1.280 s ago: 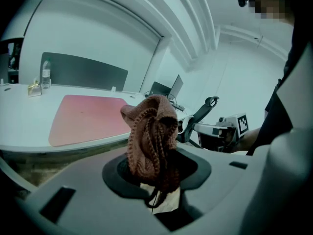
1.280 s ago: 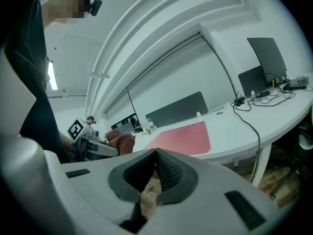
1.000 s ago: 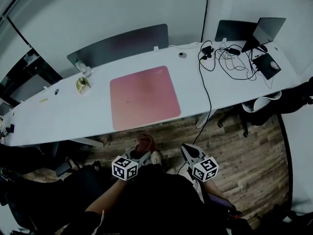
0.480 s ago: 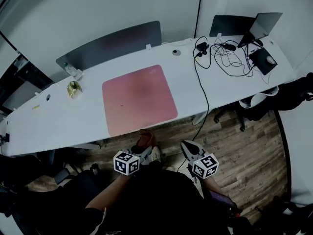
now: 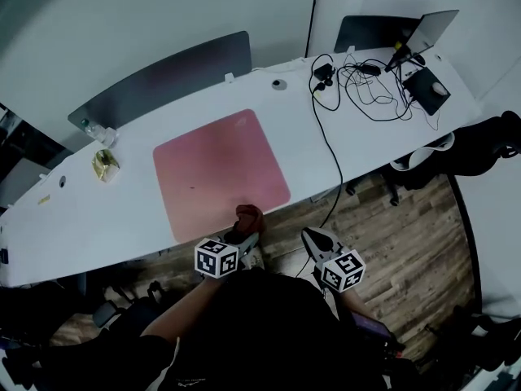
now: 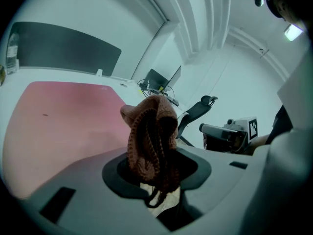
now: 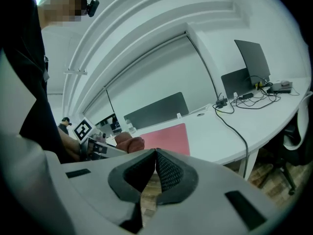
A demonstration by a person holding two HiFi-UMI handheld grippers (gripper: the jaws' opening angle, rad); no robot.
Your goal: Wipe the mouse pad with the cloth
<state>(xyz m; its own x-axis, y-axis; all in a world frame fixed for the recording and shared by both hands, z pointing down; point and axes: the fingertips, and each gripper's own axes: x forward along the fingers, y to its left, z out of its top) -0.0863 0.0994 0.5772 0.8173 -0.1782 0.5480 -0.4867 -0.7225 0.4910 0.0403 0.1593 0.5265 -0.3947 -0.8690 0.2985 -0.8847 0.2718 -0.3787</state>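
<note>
A pink mouse pad (image 5: 218, 172) lies flat on the long white desk (image 5: 122, 210); it also shows in the left gripper view (image 6: 58, 116) and the right gripper view (image 7: 168, 136). My left gripper (image 5: 242, 233) is shut on a brown knitted cloth (image 6: 149, 136), bunched between its jaws. It hovers just off the desk's near edge, in front of the pad. The cloth (image 5: 248, 216) shows at the pad's near edge in the head view, and in the right gripper view (image 7: 129, 142). My right gripper (image 5: 313, 240) is shut with nothing in it, to the right, over the floor.
A dark divider panel (image 5: 159, 80) stands behind the pad. A small gold object (image 5: 103, 164) and a bottle (image 5: 96, 131) sit at the left. A laptop (image 5: 423, 31), tangled cables (image 5: 366, 80) and a black pad with a mouse (image 5: 427, 90) occupy the right end. A cable (image 5: 330, 169) hangs off the edge.
The head view has shifted, so the desk sits further left and nearer. My left gripper with the cloth has come up closer to the pad's near edge. The right gripper has barely moved.
</note>
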